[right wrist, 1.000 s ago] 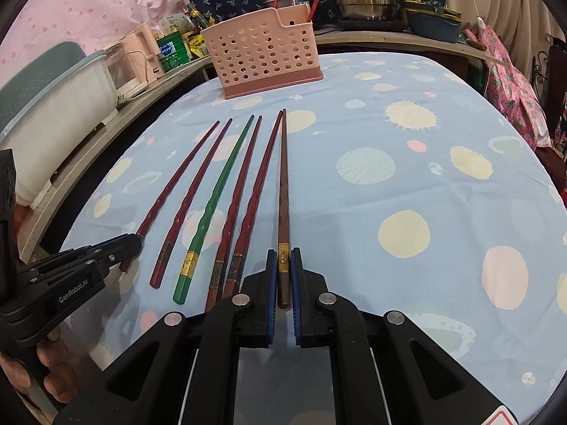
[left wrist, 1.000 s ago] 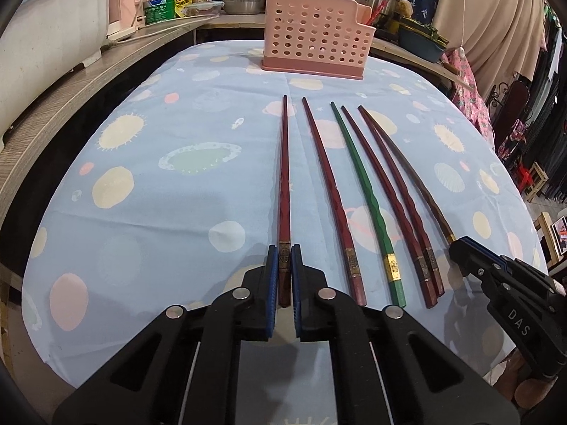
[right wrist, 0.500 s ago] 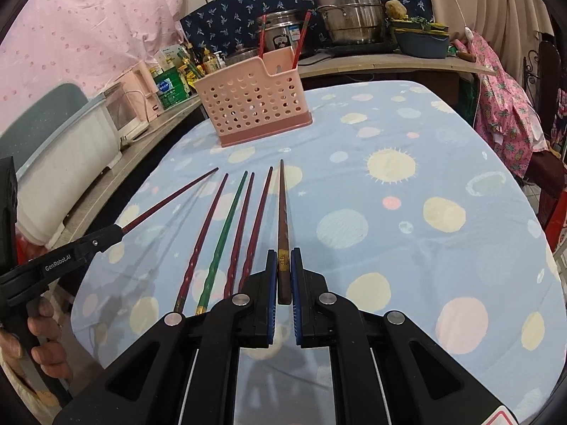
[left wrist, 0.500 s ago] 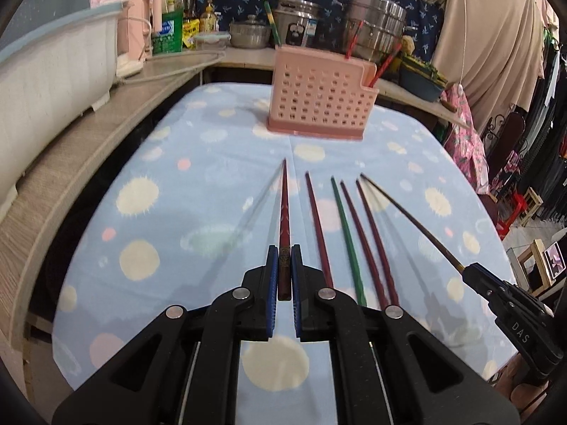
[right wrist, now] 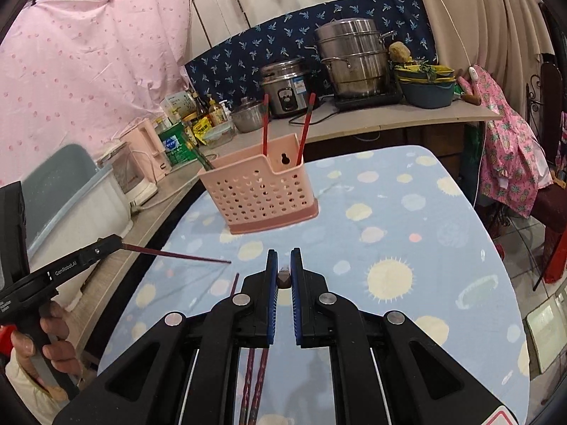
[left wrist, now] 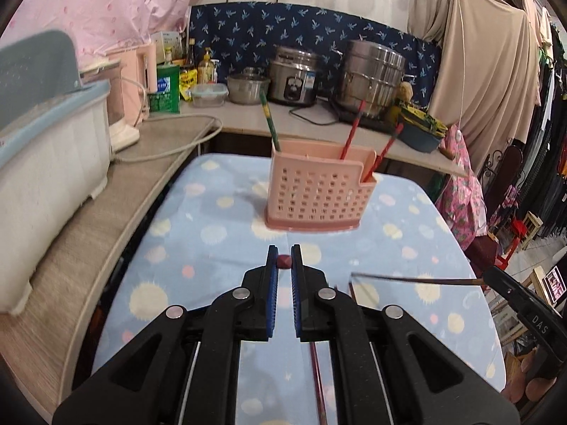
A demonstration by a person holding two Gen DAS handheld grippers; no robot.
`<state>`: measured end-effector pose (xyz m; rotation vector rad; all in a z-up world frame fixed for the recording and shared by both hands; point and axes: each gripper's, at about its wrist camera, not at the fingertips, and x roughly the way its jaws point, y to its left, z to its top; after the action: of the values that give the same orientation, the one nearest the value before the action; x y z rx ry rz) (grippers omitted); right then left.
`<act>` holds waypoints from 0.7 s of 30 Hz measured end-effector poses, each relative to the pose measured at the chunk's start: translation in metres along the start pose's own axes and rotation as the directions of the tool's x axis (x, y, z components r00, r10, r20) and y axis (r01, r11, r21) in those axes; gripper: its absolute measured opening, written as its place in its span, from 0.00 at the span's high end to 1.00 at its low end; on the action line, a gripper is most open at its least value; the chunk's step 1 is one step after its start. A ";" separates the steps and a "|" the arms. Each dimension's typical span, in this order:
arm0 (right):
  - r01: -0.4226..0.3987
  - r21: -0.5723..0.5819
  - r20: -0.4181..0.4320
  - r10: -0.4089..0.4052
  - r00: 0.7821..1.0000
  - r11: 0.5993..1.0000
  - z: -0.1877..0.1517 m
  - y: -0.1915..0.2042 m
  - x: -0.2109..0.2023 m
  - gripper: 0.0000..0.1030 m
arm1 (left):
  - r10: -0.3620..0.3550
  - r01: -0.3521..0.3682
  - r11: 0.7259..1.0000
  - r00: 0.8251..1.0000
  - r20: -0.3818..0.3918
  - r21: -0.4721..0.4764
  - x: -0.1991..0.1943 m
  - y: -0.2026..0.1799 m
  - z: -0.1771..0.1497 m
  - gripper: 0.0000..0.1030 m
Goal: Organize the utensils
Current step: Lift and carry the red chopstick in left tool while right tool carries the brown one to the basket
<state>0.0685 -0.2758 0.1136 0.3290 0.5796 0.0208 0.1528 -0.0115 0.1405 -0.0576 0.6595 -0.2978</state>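
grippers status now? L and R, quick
Left gripper: shut on a dark red chopstick, lifted off the table.
Right gripper: shut on a brown chopstick, also lifted.

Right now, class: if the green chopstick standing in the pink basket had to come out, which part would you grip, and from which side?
Grip the green chopstick on its bare upper shaft, above the rim of the pink basket, coming from above. Only that part shows; the rest sits behind the perforated wall. Pull along its lean, probably.

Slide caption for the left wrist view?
Left gripper clamps a dark red chopstick end-on, facing the perforated pink plastic utensil basket.
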 end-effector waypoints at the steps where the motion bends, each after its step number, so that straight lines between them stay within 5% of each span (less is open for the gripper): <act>1: -0.004 0.002 0.010 0.004 1.000 1.000 0.008 0.000 0.001 0.93 | -0.001 0.001 1.000 1.000 0.007 0.003 0.001 -0.001 0.006 0.93; 13: -0.076 -0.003 0.098 0.076 0.992 0.997 0.088 0.012 0.010 0.93 | -0.011 0.010 1.000 0.995 0.097 0.010 0.006 -0.015 0.079 0.93; 21: -0.139 -0.004 0.226 0.136 0.965 0.990 0.158 0.027 0.008 0.93 | -0.021 0.024 1.000 0.972 0.235 -0.009 -0.009 -0.024 0.146 0.93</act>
<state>0.1624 -0.2963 0.2418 0.3773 0.3305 0.1121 0.2288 -0.0382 0.2647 -0.1097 0.4258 -0.3039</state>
